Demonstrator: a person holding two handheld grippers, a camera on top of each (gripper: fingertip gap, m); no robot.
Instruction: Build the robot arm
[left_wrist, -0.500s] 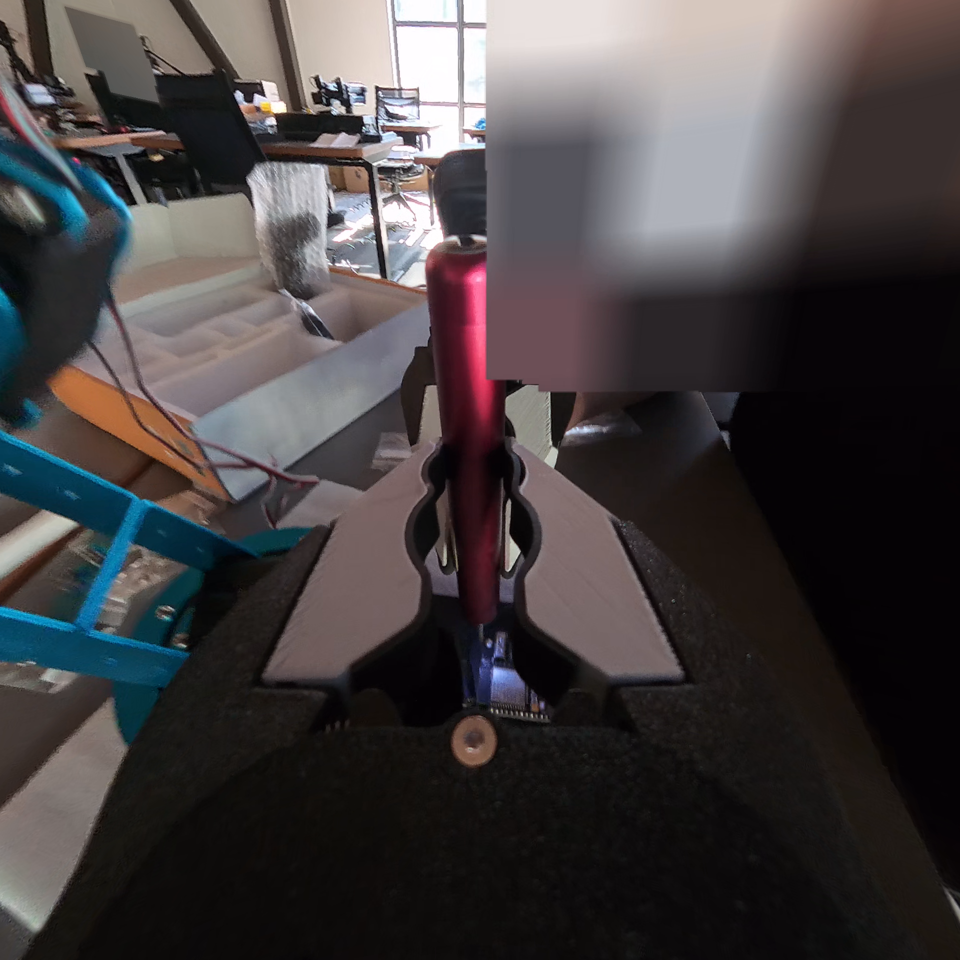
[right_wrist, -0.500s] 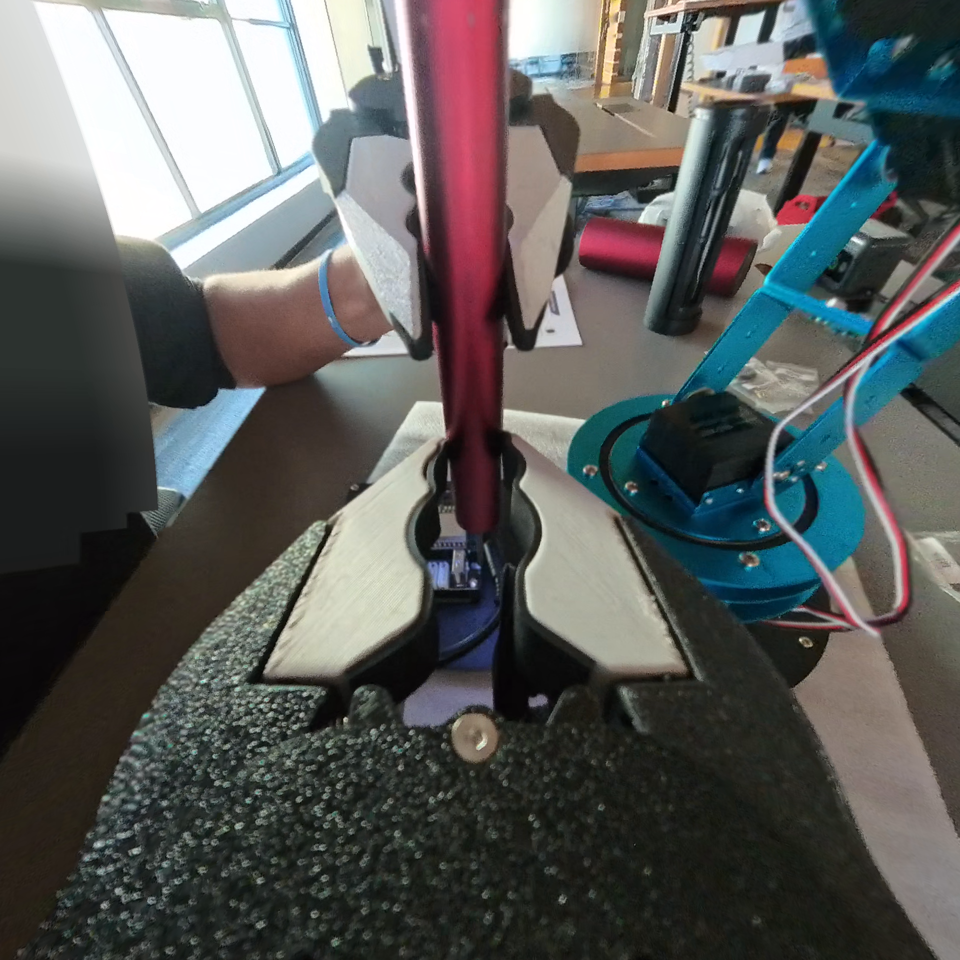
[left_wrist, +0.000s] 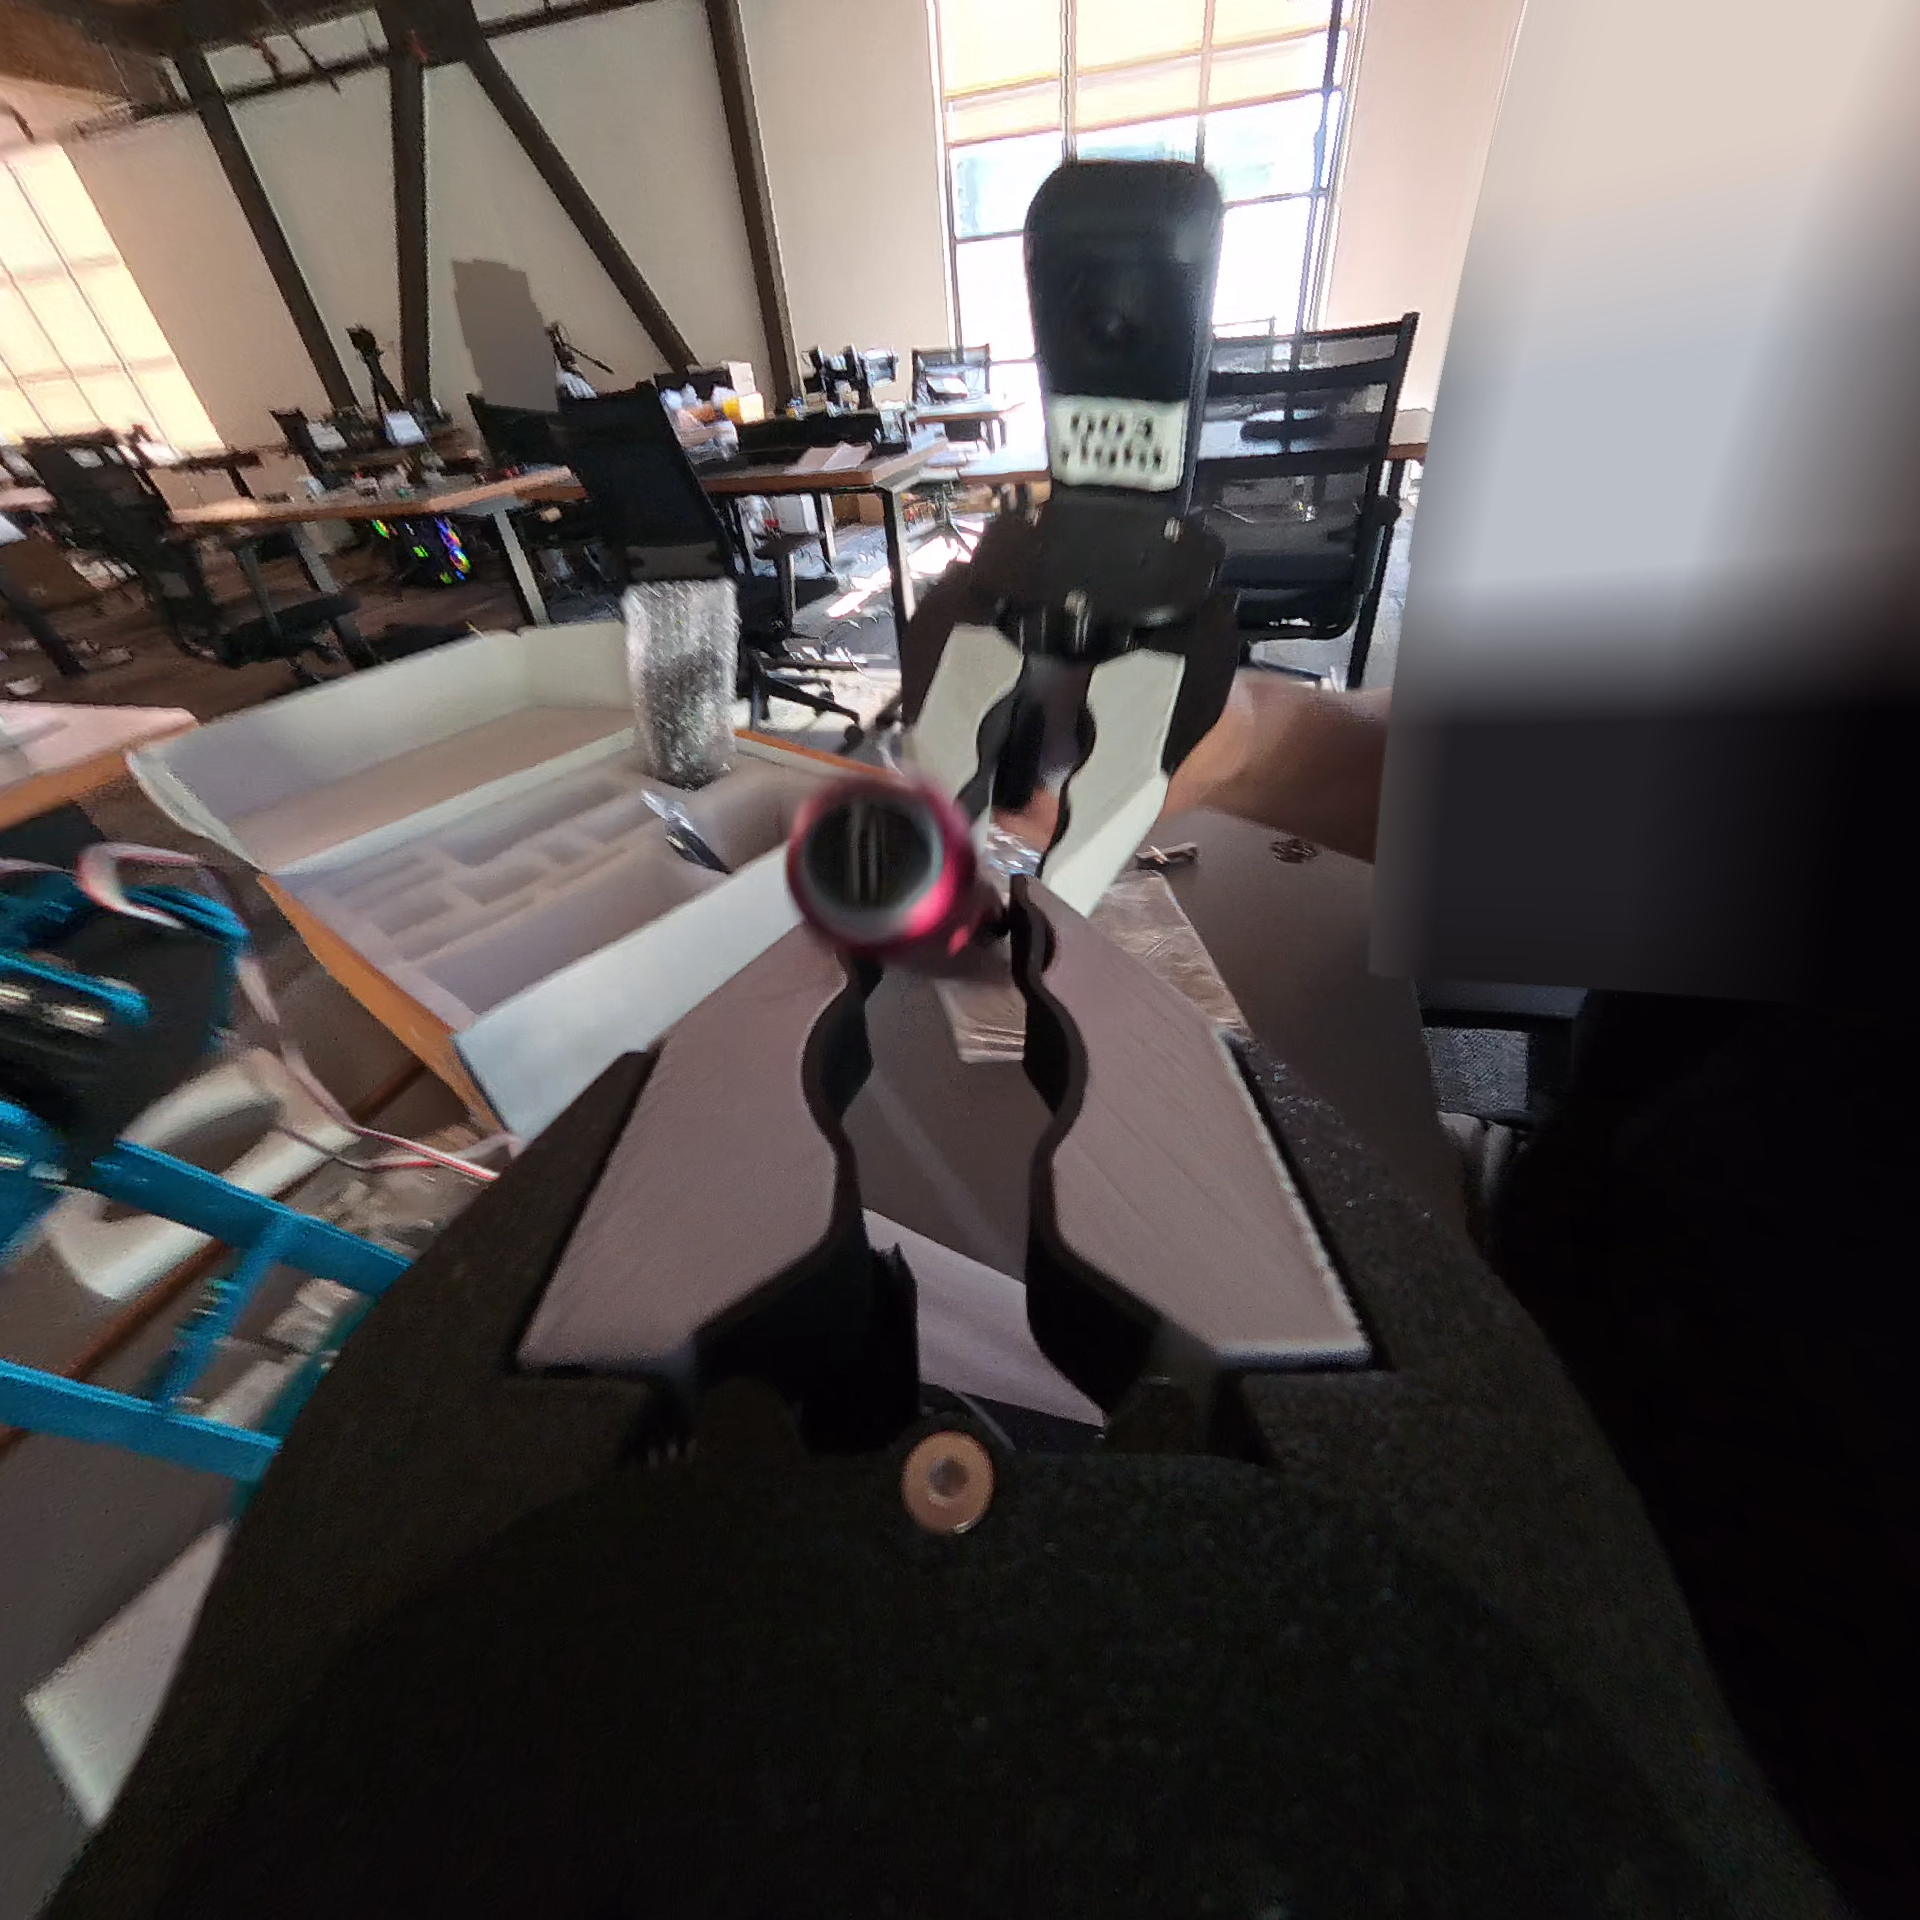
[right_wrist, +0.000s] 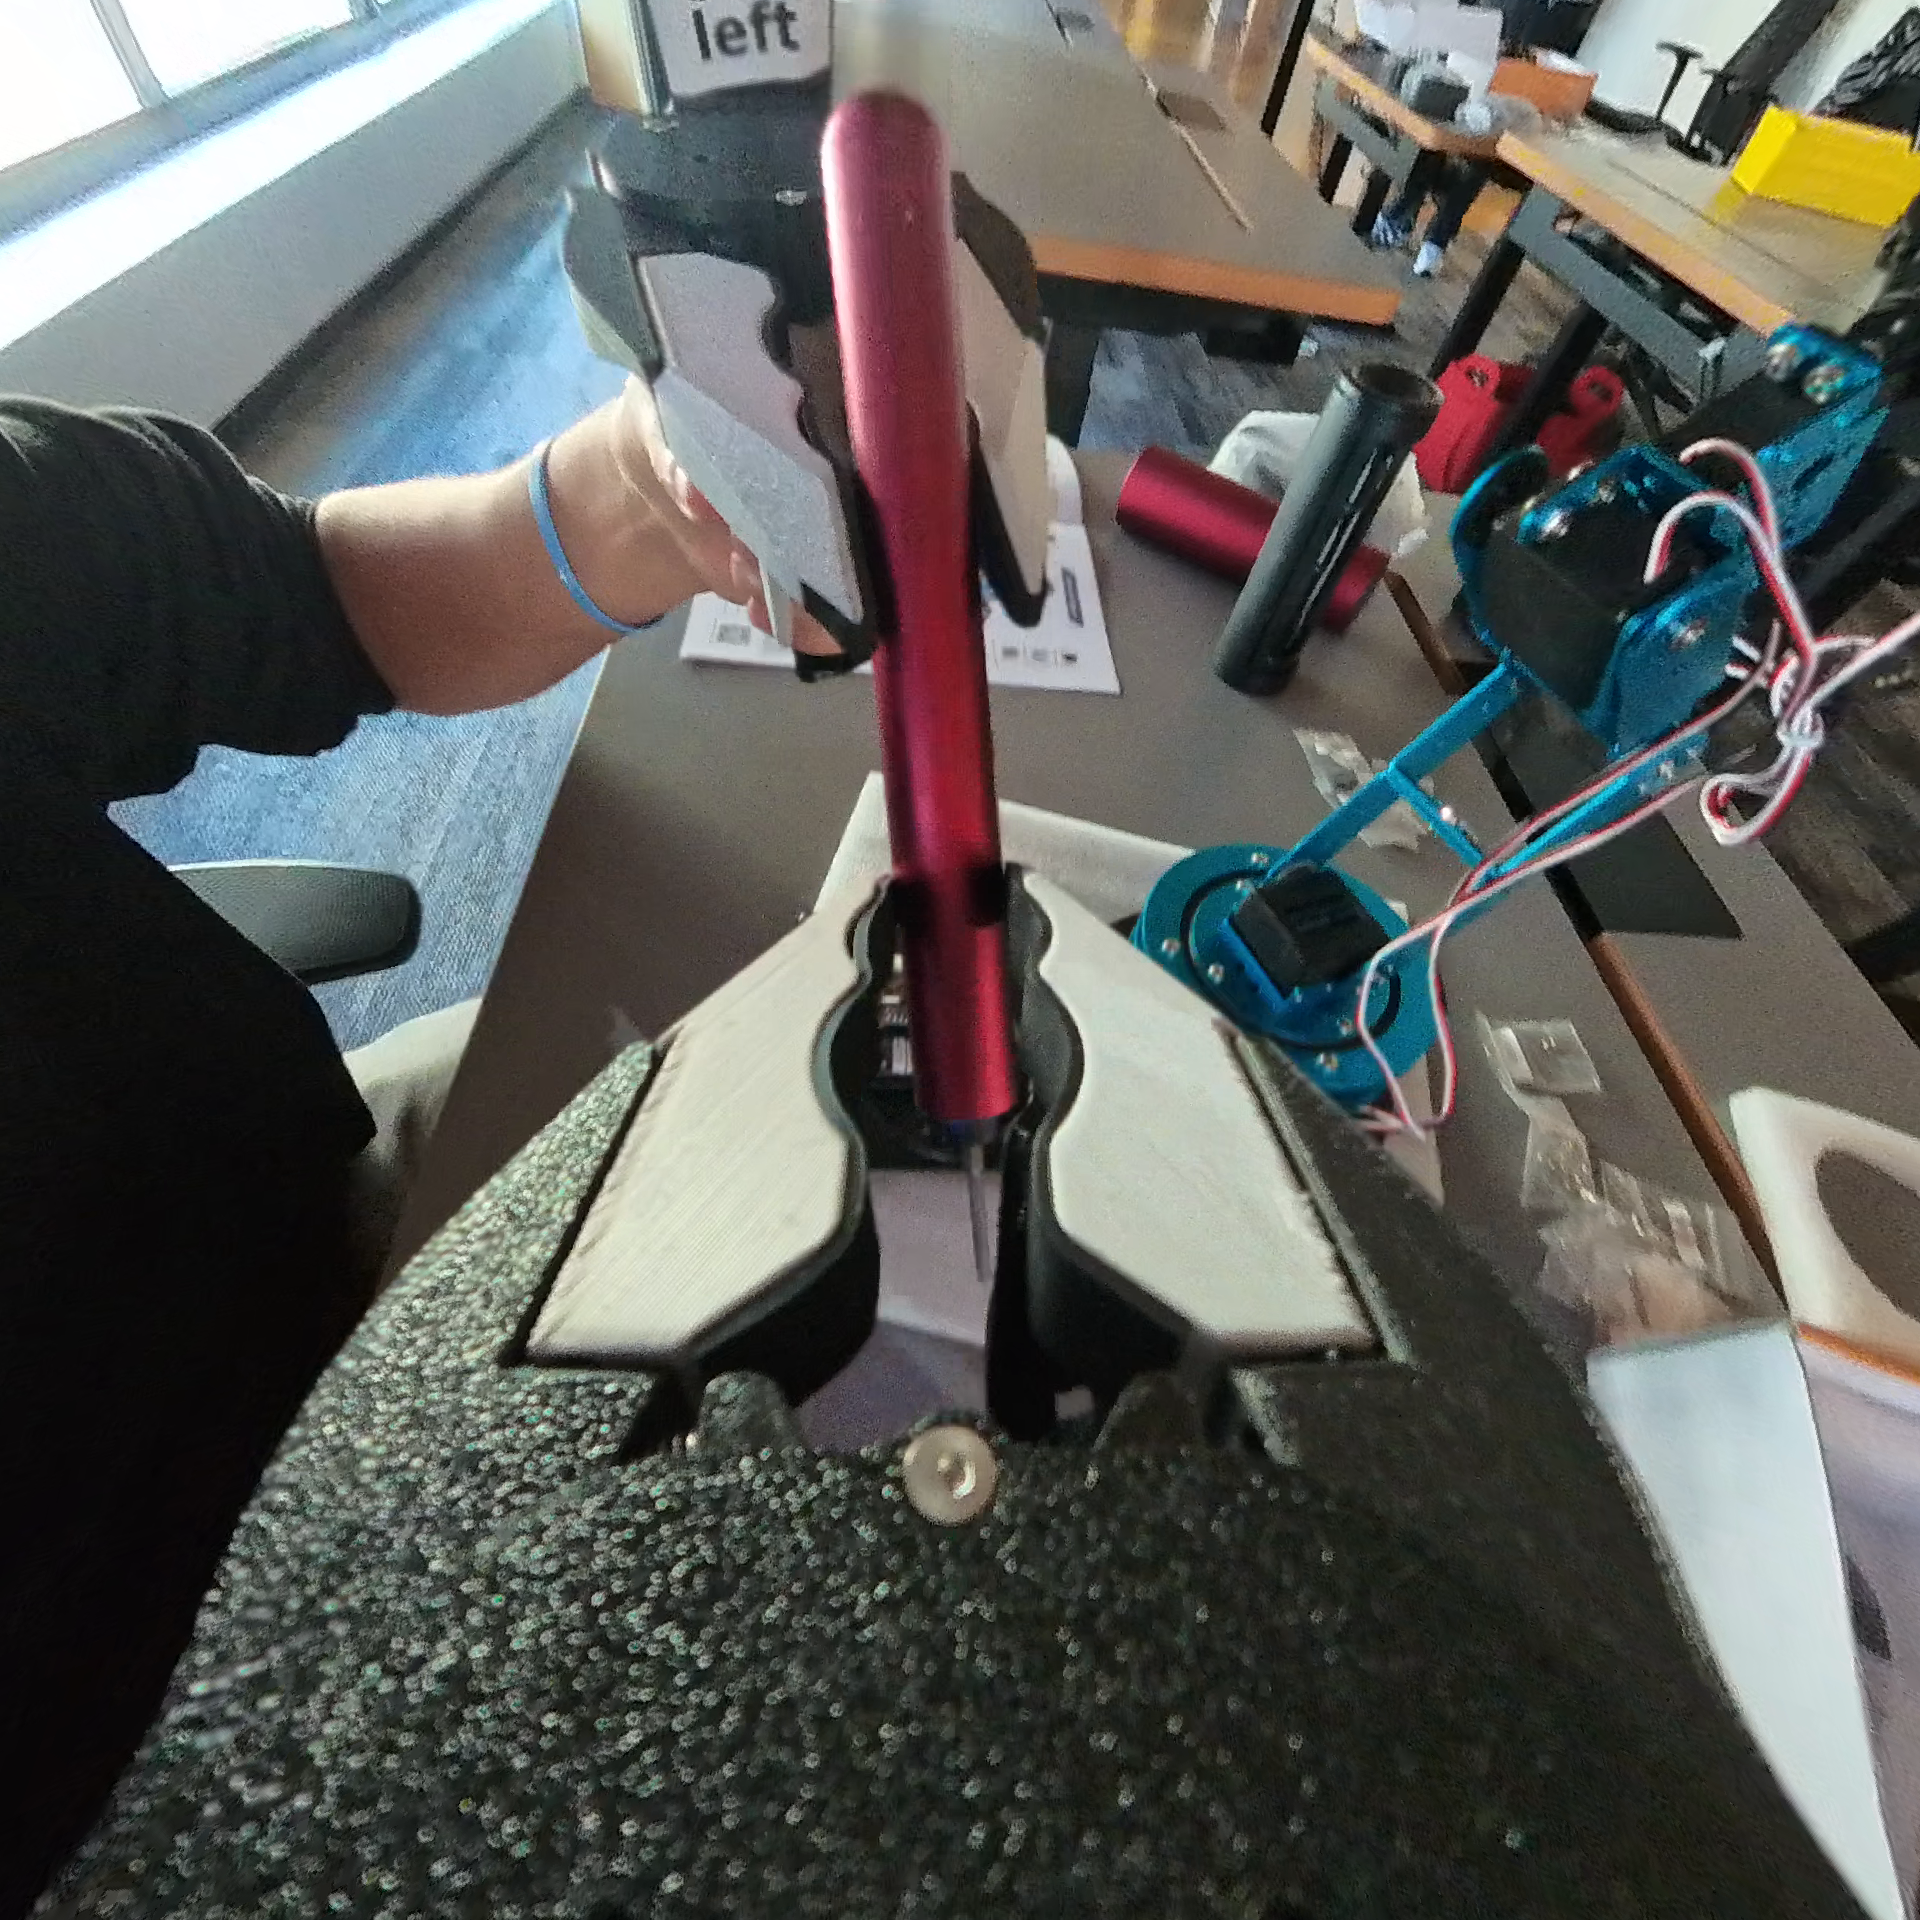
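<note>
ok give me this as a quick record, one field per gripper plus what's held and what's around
left gripper: open, jaws either side of the tool's upper end
right gripper: shut on the red tool, near its bit end
bit: thin, sticks out past the right jaws toward that camera
nearby: blue arm kit, black cylinder, white foam tray
surface: dark table

Beside my blue arm kit (right_wrist: 1538, 769) a black tube (right_wrist: 1320, 530) stands upright, a red cylinder (right_wrist: 1205, 514) lying just behind it.
</note>
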